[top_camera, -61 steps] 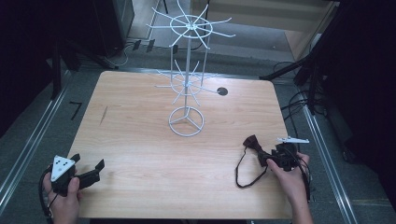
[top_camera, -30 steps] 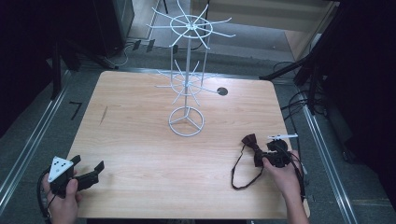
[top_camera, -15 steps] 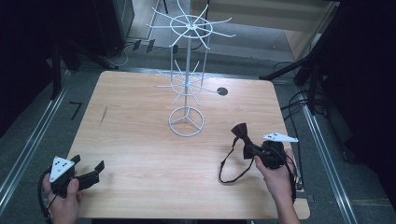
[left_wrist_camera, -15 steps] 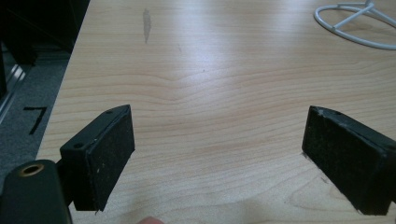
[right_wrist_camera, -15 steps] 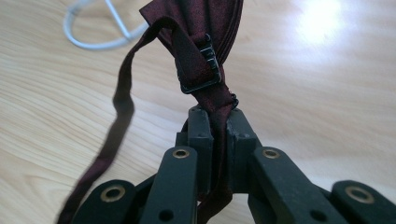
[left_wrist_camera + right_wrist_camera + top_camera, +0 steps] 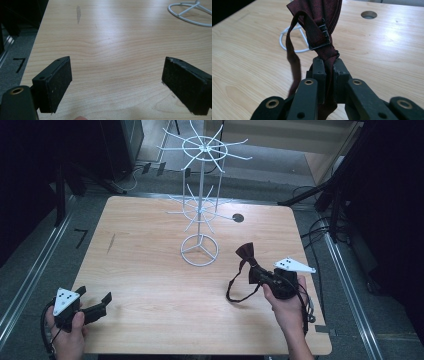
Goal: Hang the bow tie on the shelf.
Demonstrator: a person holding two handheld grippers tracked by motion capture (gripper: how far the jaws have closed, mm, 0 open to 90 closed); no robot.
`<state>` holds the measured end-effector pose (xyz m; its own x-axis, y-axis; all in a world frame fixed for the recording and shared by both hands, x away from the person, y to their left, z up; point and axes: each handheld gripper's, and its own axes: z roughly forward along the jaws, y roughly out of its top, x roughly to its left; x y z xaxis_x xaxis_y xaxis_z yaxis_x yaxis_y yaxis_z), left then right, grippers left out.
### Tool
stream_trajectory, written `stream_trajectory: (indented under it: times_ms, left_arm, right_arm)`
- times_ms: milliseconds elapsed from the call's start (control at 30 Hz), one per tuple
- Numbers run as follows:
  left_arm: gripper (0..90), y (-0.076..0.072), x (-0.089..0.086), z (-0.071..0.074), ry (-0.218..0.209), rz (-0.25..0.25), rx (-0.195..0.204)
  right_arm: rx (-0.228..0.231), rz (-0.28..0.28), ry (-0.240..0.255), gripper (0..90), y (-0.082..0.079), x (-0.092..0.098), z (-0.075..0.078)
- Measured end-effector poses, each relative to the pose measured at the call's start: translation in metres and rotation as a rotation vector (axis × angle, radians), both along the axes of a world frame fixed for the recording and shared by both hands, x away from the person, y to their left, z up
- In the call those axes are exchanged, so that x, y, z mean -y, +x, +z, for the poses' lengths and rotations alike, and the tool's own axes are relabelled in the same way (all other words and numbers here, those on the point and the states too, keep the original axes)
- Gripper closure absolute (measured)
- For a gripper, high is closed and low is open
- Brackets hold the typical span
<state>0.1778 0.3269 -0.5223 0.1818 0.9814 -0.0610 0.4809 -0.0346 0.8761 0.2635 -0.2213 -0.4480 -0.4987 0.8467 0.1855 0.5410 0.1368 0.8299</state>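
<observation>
A dark red bow tie with a strap loop hangs lifted above the table, pinched at its middle by my right gripper. In the right gripper view the jaws are shut tight on the bow tie, whose metal clasp and strap hang in front. A white wire display stand with hook arms rises at the table's centre back. My left gripper rests at the front left corner, jaws wide apart; in the left gripper view nothing lies between its pads.
The wooden table has a round cable hole at the back right. The stand's ring base sits just left of the bow tie. Dark equipment, cables and floor rails surround the table.
My right gripper has lifted the bow tie off the table's right edge and carried it left and back toward the stand's base. The left gripper has stayed put.
</observation>
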Motion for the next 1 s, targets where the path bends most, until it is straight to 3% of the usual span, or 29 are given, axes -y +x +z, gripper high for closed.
stream_trajectory:
  times_ms: [267,1000]
  left_arm:
    - [9.9,0.0,-0.001,0.0,0.001,-0.004,0.0]
    - [9.9,0.0,-0.001,0.0,-0.001,-0.005,0.001]
  right_arm:
    - [0.034,0.01,0.027,84.6,-0.001,-0.011,0.007]
    - [0.168,0.048,0.106,84.7,-0.007,-0.041,0.044]
